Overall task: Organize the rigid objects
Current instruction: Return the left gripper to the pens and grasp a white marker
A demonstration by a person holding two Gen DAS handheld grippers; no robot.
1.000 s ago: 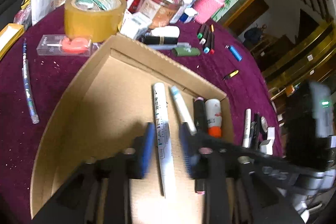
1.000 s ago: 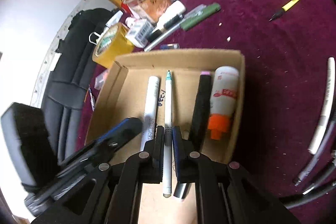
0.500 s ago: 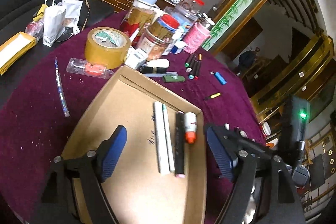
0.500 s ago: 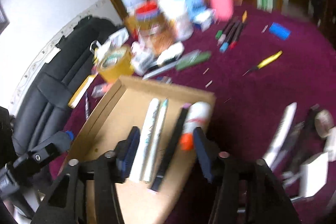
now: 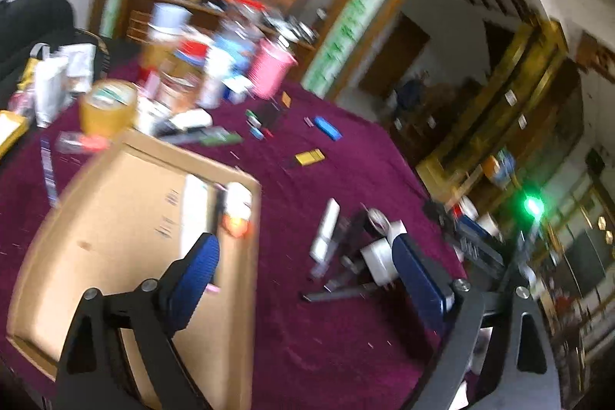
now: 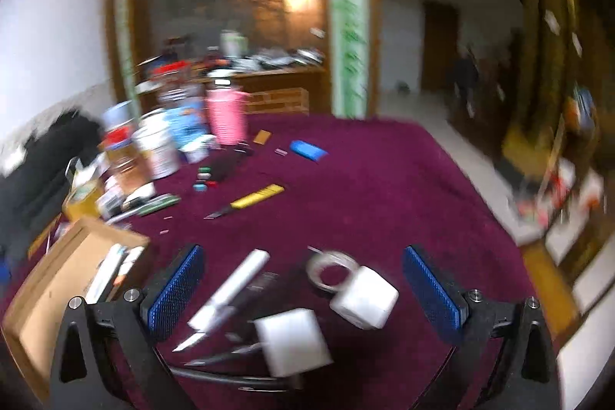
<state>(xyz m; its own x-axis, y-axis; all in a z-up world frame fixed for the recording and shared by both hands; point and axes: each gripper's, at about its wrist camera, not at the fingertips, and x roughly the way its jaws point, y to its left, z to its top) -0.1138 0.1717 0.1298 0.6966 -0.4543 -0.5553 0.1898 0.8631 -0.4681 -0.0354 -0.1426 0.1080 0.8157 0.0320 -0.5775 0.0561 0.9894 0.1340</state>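
The shallow cardboard box (image 5: 115,195) lies on the purple tablecloth with pens and an orange-capped glue bottle (image 5: 238,206) along its right side. My left gripper (image 5: 307,275) hovers over the box's right edge, its jaws still opening with nothing between them. My right gripper (image 6: 303,287) is off to the right of the box (image 6: 69,264), its jaws also opening wide and empty. Below it lie a white marker (image 6: 234,287), dark pens (image 6: 226,356), two white cubes (image 6: 365,294) and a tape ring (image 6: 330,264).
A roll of brown tape (image 5: 107,106), a pink cup (image 5: 269,72), jars and boxes crowd the table's far left. A yellow utility knife (image 6: 253,198), a blue lighter (image 6: 307,150) and several coloured markers (image 6: 207,179) lie on the cloth. The table's edge (image 6: 499,218) runs at right.
Both grippers let go of the pens in the box, opened wide, rose and swung to the right. The right view now faces the pile of pens and white cubes beside the box.
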